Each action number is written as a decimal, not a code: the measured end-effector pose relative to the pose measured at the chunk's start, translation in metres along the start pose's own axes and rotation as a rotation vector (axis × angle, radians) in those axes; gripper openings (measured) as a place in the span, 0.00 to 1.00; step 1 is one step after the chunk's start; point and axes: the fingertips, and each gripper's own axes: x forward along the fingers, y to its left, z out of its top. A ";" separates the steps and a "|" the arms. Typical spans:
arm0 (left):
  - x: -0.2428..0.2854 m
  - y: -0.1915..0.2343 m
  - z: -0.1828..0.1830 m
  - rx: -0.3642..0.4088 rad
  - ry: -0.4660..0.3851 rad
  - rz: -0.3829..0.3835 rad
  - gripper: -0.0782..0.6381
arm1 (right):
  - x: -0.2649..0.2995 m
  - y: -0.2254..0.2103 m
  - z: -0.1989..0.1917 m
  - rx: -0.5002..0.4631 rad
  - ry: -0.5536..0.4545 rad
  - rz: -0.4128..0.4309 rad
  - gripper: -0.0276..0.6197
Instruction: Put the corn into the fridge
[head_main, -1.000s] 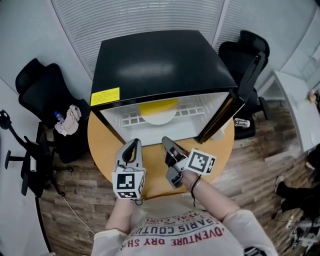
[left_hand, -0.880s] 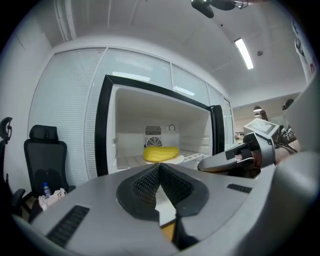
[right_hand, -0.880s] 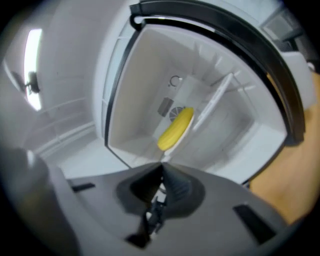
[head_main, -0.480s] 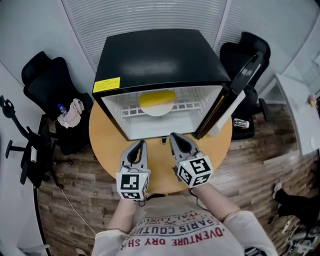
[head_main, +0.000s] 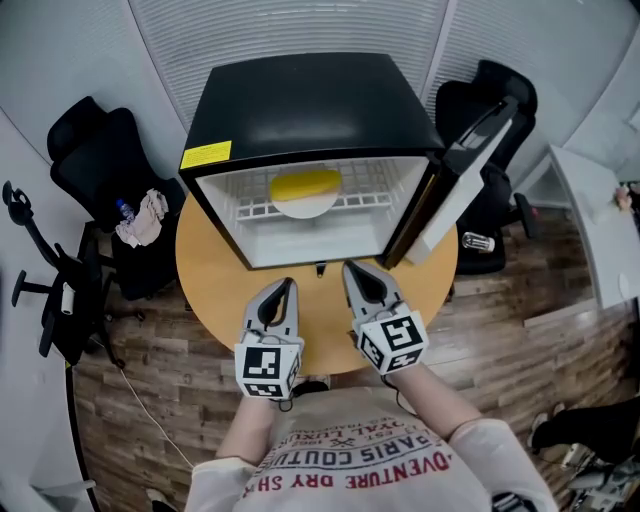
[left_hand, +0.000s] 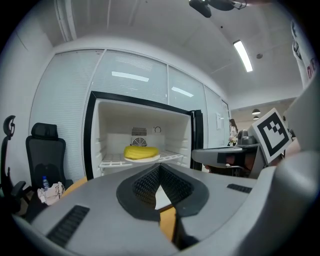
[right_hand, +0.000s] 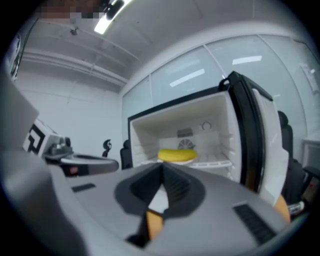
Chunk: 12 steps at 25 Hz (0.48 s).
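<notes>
Corn (head_main: 306, 183) lies on a white plate (head_main: 300, 209) on the upper wire shelf inside the open fridge (head_main: 310, 105); left gripper (head_main: 287, 285) and right gripper (head_main: 351, 268) both clenched empty, side by side over the round table (head_main: 212, 285).

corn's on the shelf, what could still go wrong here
The door of the black mini fridge stands wide open; left so, the yellow corn won't stay cold. The round white plate under it seems to sit near the front of the white wire shelf, so a hard door slam might jolt it forward.
</notes>
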 end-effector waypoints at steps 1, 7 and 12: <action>-0.001 -0.003 0.000 -0.002 0.000 0.001 0.15 | -0.003 -0.001 0.001 -0.001 -0.003 0.001 0.09; -0.002 -0.017 0.006 0.002 -0.011 0.003 0.15 | -0.017 -0.009 0.008 -0.062 -0.013 -0.003 0.09; 0.000 -0.030 0.011 0.004 -0.025 0.000 0.15 | -0.026 -0.014 0.011 -0.071 -0.022 -0.007 0.09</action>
